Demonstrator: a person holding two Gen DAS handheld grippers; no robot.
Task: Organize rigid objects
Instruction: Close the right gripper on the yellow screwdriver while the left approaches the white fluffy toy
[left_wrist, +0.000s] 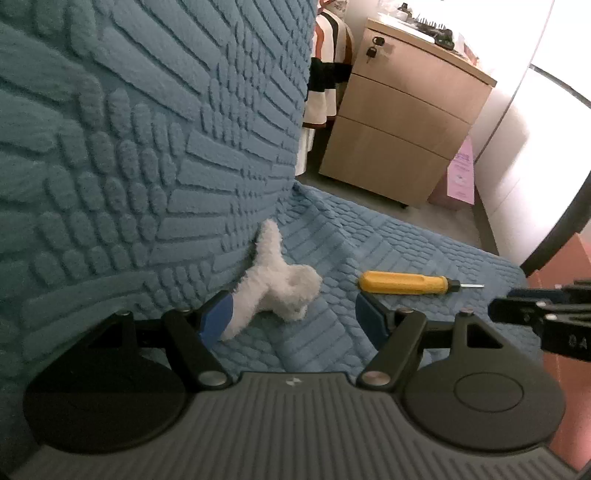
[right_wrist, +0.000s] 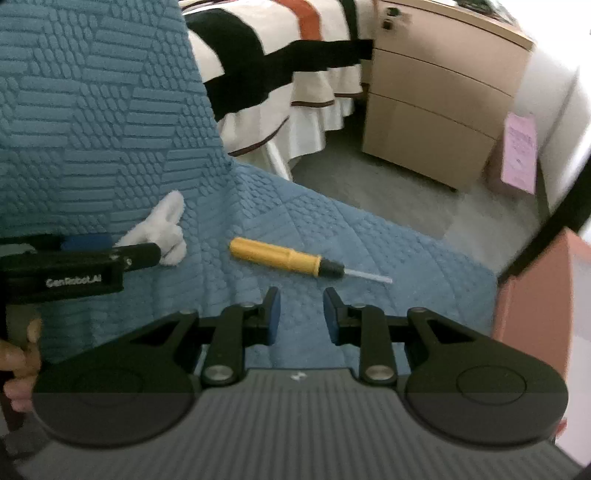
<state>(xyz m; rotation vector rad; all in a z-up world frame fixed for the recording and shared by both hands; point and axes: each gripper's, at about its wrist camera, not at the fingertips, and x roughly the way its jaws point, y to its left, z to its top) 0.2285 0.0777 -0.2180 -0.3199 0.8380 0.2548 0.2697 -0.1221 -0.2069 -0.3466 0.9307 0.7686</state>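
A yellow-handled screwdriver (left_wrist: 406, 282) lies flat on a blue quilted cover (left_wrist: 332, 332), its ribbed plastic grip pointing left in the frame, a black collar and thin metal shaft pointing right; in the right wrist view it sits at mid-frame, just beyond the blue finger pads. To its left rests a white fluffy plush toy (left_wrist: 277, 284), nubbly and soft, leaning against the upright blue cushion (left_wrist: 129, 147), whose raised pattern of bars and oval bumps fills the upper left of both frames. The left hand-held gripper (left_wrist: 293, 319) stands wide open — its left blue pad touches the plush's lower limb, the right pad sits apart near the screwdriver's butt end. The right hand-held gripper (right_wrist: 301, 317) is parted by a narrow gap with nothing between its pads, hovering short of the screwdriver. In the upper right stands a light wood-grain drawer cabinet (left_wrist: 402, 122) with three drawer fronts and keys hanging in the top lock; small items on top are too blurred to tell. A striped white, black and orange cloth (right_wrist: 288, 55) hangs beside it, and a pink sheet (right_wrist: 521, 151) leans by the wall.
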